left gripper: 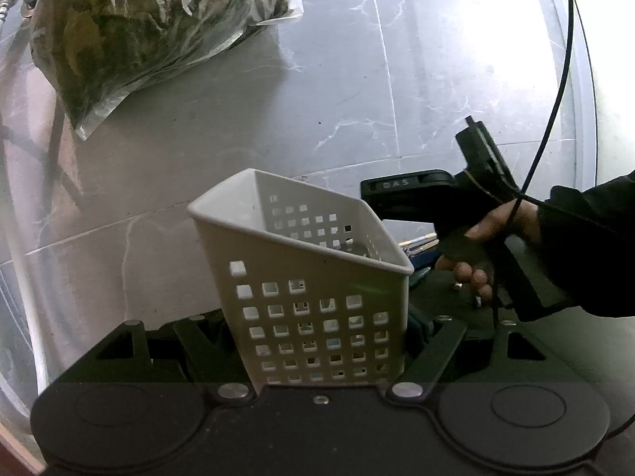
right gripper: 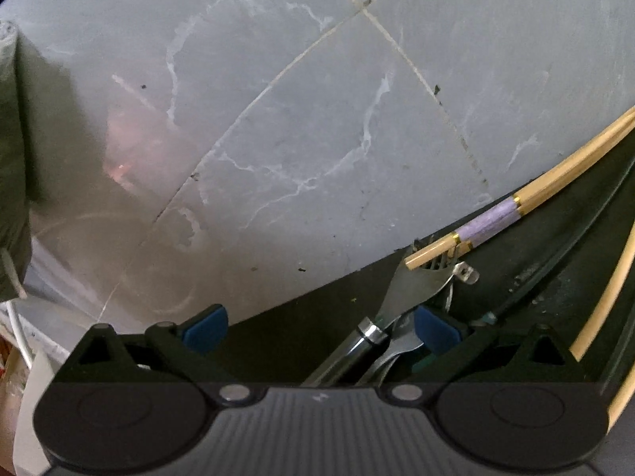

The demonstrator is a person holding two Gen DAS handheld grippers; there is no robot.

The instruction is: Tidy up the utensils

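L gripper (left gripper: 317, 329) clamps perforated white plastic caddy (left gripper: 313, 277); R gripper (right gripper: 321, 327) wide

1. White utensil caddy (left gripper: 309, 277) at lower centre, its walls pierced by a grid of small square holes.
2. Grey floor tiles (right gripper: 317, 119) with pale white veining.
3. Cream chopsticks (right gripper: 488, 222) at right, banded lilac with gold rings.
4. Shiny silver fork (right gripper: 412, 281).
5. Black right gripper (right gripper: 321, 327) with blue pads (right gripper: 206, 331).
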